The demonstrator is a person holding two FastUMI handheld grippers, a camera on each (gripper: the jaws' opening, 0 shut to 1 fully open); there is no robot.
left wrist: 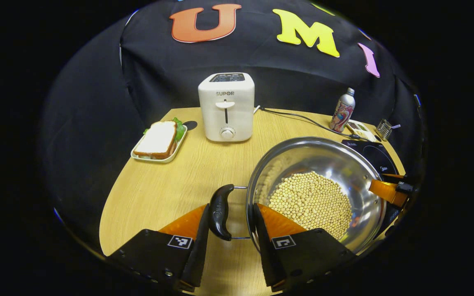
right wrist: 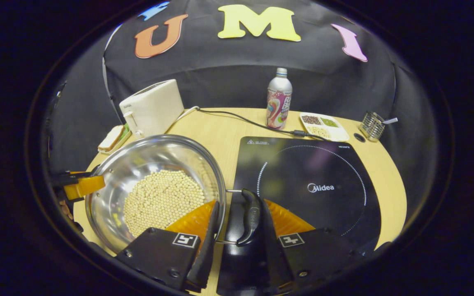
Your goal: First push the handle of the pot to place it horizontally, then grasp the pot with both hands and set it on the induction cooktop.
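Observation:
A steel pot (left wrist: 335, 164) of pale beans (left wrist: 311, 203) sits low and right in the left gripper view. My left gripper (left wrist: 231, 205) straddles its near black handle (left wrist: 220, 211): one finger presses the handle's outside, the other stands inside the pot wall. In the right gripper view the pot (right wrist: 146, 160) is on the left and my right gripper (right wrist: 240, 201) holds the other handle (right wrist: 250, 216) the same way, over the edge of the black induction cooktop (right wrist: 315, 176). Each handle lies level. I cannot tell whether the pot rests on the table.
A white toaster (left wrist: 226, 107) and a sandwich on a tray (left wrist: 159, 142) stand behind the pot. A bottle (right wrist: 279, 98), a snack tray (right wrist: 323, 125), a wire holder (right wrist: 372, 124) and the cooktop's cord (right wrist: 237, 117) lie behind the cooktop. The table's front edge is close.

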